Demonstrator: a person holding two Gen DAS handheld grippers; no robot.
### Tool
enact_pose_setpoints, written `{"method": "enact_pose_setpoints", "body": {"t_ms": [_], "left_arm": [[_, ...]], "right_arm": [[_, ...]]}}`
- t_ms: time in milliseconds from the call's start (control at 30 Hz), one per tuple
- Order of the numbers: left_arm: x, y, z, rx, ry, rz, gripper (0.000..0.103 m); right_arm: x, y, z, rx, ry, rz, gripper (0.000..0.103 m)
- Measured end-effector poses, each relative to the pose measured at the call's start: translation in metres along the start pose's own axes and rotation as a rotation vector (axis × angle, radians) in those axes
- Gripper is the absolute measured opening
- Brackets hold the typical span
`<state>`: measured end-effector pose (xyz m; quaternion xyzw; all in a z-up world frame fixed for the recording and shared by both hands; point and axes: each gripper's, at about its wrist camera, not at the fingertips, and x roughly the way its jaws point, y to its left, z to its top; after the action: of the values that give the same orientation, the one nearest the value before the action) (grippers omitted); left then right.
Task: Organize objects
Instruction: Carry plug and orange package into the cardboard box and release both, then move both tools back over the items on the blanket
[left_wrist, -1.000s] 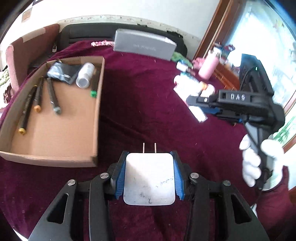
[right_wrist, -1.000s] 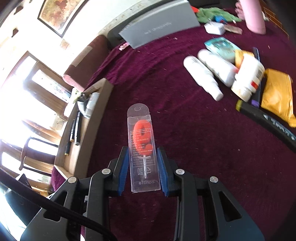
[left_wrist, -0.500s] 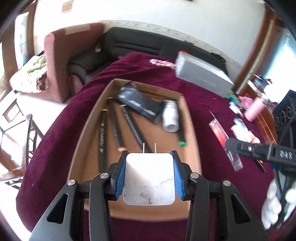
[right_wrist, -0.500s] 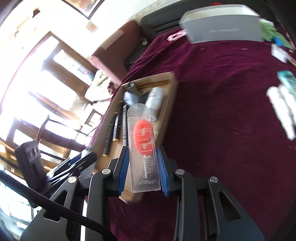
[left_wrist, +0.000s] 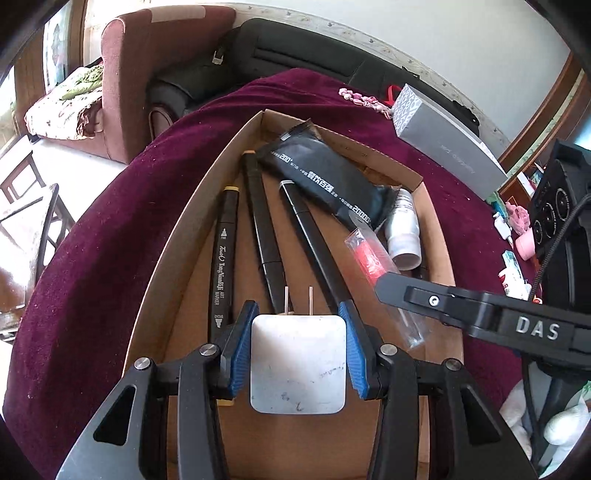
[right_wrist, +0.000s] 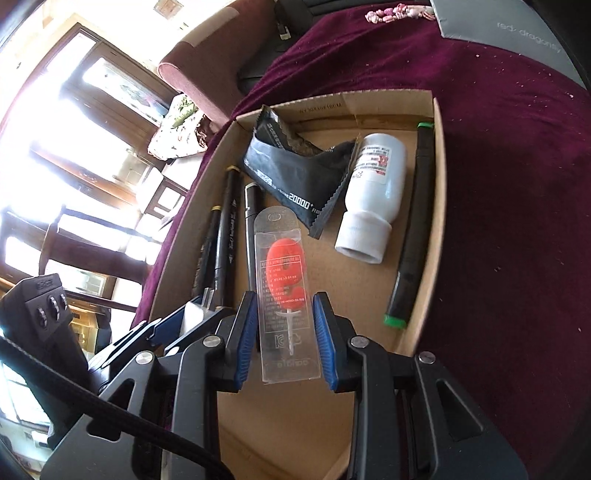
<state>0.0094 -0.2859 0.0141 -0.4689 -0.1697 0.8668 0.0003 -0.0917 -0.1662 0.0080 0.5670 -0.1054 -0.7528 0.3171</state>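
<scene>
Both grippers hover over the shallow cardboard tray on the maroon tablecloth. My left gripper is shut on a white plug adapter, its two prongs pointing forward over the tray. My right gripper is shut on a clear blister pack with a red piece inside, also seen in the left wrist view as the blister pack. Inside the tray lie black markers, a black sachet, a white bottle and a green-capped marker.
A grey box lies on the cloth beyond the tray, with pink beads beside it. Small bottles and packets crowd the table's right side. An armchair and a black sofa stand past the table edge.
Both grippers swung left from the open maroon cloth to above the cardboard tray, carrying the adapter and the blister pack. Both grips stayed the same.
</scene>
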Motion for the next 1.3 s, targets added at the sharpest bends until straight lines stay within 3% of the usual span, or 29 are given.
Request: {"method": "enact_pose_setpoints", "body": {"t_ms": [433,567,733,800,933,1100,1300], "left_arm": [[0.000,0.006,0.001,-0.013,-0.014,-0.019,0.040],[-0.006,0.006,0.000,-0.017,-0.019,-0.027,0.040],[-0.020,0.005,-0.004,-0.031,-0.044,-0.046,0.042],[-0.027,0.001,-0.005,-0.039,-0.061,-0.061,0.042],[-0.039,-0.019,-0.008,-0.004,-0.103,-0.085,0.045],[-0.038,-0.053,-0.018,0.057,-0.091,-0.114,0.046],[-0.041,-0.099,-0.041,0.115,-0.061,-0.185,0.046]], "right_arm": [[0.010,0.005,0.009,-0.024,-0.052,-0.098,0.030],[0.005,0.007,0.009,-0.015,-0.080,-0.083,0.046],[-0.020,0.009,0.006,-0.008,-0.153,-0.041,0.047],[-0.037,0.008,0.001,-0.015,-0.189,-0.038,0.054],[-0.066,-0.004,-0.014,-0.004,-0.245,-0.026,0.058],[-0.098,-0.033,-0.044,0.038,-0.291,-0.032,0.058],[-0.130,-0.066,-0.077,0.060,-0.350,-0.136,0.058]]}}
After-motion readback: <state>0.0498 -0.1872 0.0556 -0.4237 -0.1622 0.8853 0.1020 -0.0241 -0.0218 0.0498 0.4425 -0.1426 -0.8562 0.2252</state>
